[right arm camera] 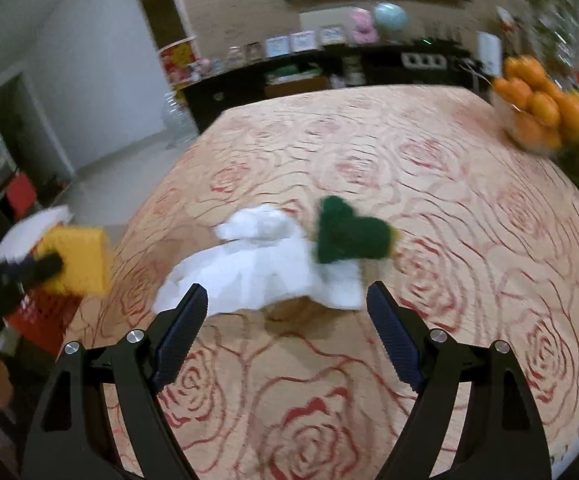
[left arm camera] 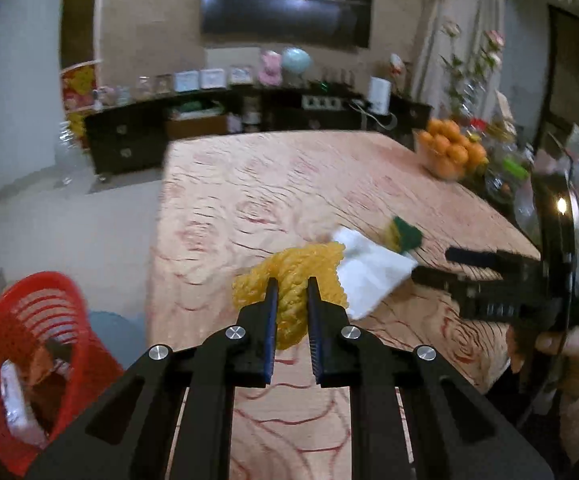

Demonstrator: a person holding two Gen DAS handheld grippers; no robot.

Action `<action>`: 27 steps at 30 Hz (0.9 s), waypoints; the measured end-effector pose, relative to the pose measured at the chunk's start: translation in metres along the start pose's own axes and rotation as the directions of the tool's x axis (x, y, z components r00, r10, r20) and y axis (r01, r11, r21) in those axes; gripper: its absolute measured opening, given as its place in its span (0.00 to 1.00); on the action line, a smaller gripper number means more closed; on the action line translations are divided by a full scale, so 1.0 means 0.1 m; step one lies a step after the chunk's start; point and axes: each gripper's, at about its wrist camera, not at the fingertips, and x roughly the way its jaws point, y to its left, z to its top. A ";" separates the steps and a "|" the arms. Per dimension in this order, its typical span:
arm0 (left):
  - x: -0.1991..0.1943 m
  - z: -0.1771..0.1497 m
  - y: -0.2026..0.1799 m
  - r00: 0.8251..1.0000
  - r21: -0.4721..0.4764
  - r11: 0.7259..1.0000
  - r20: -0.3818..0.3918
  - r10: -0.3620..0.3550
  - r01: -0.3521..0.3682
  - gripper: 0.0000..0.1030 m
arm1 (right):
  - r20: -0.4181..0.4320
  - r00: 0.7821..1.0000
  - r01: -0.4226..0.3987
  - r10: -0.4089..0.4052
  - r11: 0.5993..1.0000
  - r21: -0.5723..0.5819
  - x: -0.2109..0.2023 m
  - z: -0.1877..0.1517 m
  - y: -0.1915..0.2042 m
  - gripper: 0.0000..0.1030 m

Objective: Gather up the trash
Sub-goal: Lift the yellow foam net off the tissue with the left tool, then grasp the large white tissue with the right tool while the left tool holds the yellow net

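Observation:
My left gripper [left arm camera: 292, 282] is shut on a yellow foam net [left arm camera: 309, 260], held up above the table's left part. The same net [right arm camera: 81, 256] shows blurred at the left edge of the right wrist view, above a red basket [right arm camera: 45, 316]. A crumpled white tissue [right arm camera: 257, 264] lies on the rose-patterned tablecloth [right arm camera: 449, 240], with a green scouring pad [right arm camera: 345, 232] resting against its far right side. My right gripper [right arm camera: 287, 292] stands open just short of the tissue, nothing between its fingers. In the left wrist view it [left arm camera: 431, 266] reaches in from the right toward the tissue [left arm camera: 373, 276].
The red slatted basket [left arm camera: 29, 340] sits below the table's left edge with some rubbish inside. A bowl of oranges [right arm camera: 537, 108] stands at the far right corner beside other clutter. A dark sideboard [left arm camera: 209, 120] runs along the back wall. A hand [left arm camera: 561, 344] holds the right gripper.

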 end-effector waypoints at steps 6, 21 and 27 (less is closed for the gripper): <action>-0.08 -0.01 0.30 1.000 -0.099 0.995 0.015 0.024 -0.022 0.13 | -0.015 0.999 -0.045 0.044 0.992 -0.119 0.22 0.02 0.33 0.77; -0.18 -0.07 0.51 0.998 -0.149 0.988 0.030 0.049 -0.044 0.13 | -0.106 0.993 0.016 -0.042 0.971 -0.239 0.66 -0.04 0.54 0.30; -0.18 -0.08 0.52 0.998 -0.160 0.986 0.028 0.058 -0.053 0.13 | -0.101 0.987 -0.139 0.121 0.970 -0.199 0.38 -0.09 0.57 0.16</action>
